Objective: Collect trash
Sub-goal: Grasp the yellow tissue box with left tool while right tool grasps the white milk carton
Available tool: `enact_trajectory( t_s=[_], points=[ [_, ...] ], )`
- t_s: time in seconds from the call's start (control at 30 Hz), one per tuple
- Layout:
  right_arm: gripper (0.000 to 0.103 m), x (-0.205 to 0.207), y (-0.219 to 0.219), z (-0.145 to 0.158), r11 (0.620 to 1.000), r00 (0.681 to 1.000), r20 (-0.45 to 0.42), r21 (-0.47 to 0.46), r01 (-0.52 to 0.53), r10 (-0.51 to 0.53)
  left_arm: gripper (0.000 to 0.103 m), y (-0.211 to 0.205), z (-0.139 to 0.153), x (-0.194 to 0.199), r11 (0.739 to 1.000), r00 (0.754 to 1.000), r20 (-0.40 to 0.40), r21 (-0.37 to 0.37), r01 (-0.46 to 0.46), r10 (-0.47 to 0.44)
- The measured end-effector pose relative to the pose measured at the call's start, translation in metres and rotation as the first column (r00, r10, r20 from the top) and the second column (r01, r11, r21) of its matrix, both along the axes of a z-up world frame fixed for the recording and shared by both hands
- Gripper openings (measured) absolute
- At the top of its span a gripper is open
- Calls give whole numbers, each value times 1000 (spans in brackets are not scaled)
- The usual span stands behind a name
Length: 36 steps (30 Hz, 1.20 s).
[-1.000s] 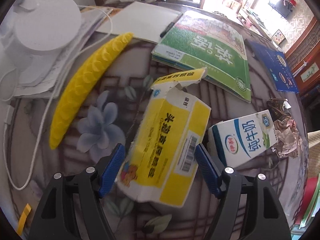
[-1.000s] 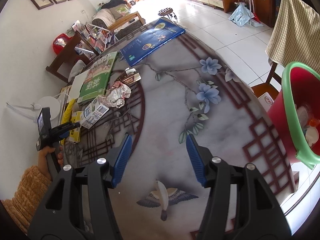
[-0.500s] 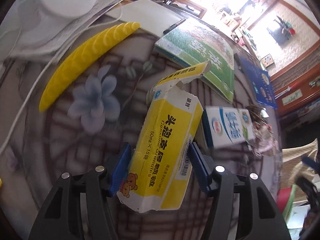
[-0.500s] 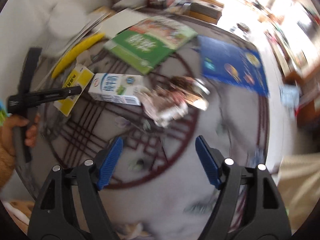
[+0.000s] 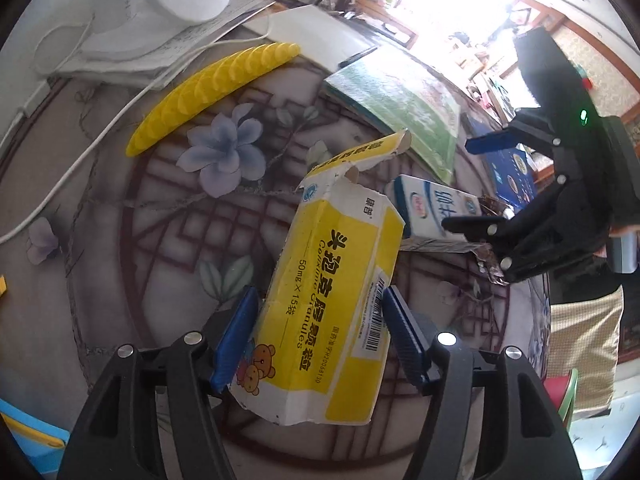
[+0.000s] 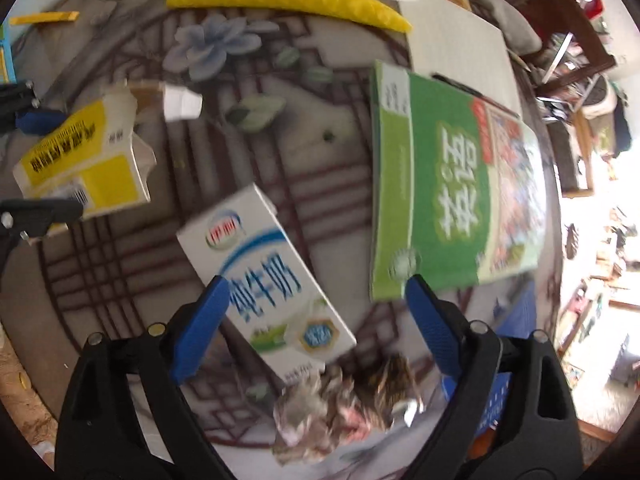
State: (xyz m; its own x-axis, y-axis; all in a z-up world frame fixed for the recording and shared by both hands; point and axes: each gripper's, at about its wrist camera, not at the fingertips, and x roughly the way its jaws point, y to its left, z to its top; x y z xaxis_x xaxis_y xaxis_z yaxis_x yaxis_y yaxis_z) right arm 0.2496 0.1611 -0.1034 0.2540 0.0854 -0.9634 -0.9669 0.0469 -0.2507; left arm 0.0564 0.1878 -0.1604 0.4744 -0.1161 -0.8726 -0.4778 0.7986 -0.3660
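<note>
only the right wrist view shows the crumpled foil wrappers point(image 6: 344, 404) at 6 o'clock of the white milk carton point(image 6: 264, 276), which lies between the opening, untouching jaws of the right gripper point(image 6: 316, 320). the left gripper point(image 5: 316, 332), jaws opening, pads against the torn-open yellow medicine box point(image 5: 332, 300) on the table point(image 5: 100, 220).

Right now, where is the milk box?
In the right wrist view the milk box lies on the table between the yellow medicine box on its left and the green book on its right, with crumpled wrappers just below it.
</note>
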Motion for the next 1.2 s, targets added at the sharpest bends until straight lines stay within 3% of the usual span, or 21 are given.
enact_trajectory(
  t_s=[0.33,0.53,0.63,0.67,0.7,0.77,0.87,1.0,1.2],
  points=[
    [85,1,11,-1,1000,995,-99,-6,-6,5,62,15,-16,-6,998,998,-42,-21,-51,50],
    [85,-18,5,-5,1000,996,-94,9,-7,8,62,11,-14,-5,999,999,-39,-24,-39,38],
    [85,-35,3,-15,999,997,-66,-27,-43,41,62,8,-12,-3,999,999,-34,-21,-25,24],
    [80,-42,1,-20,997,997,-54,-47,-54,51,62,7,-12,-4,1000,999,-32,-23,-22,21],
    [63,-46,0,-23,997,997,-53,-59,-57,54,62,7,-11,-4,1000,999,-30,-23,-20,20],
    [49,-51,-3,-31,997,997,-68,-75,-32,26,62,8,-10,-4,1000,1000,-24,-21,-18,18],
    [40,-55,-11,-25,999,995,-101,-29,21,-24,62,11,-8,-5,1000,999,-19,-17,-26,25],
    [39,-65,-31,-7,987,980,-146,63,147,-137,62,14,-7,-7,999,999,-18,-16,-36,36],
    [39,-89,-64,25,889,922,-217,267,372,-321,62,12,-5,-10,999,999,-16,-21,-32,32]
  ],
)
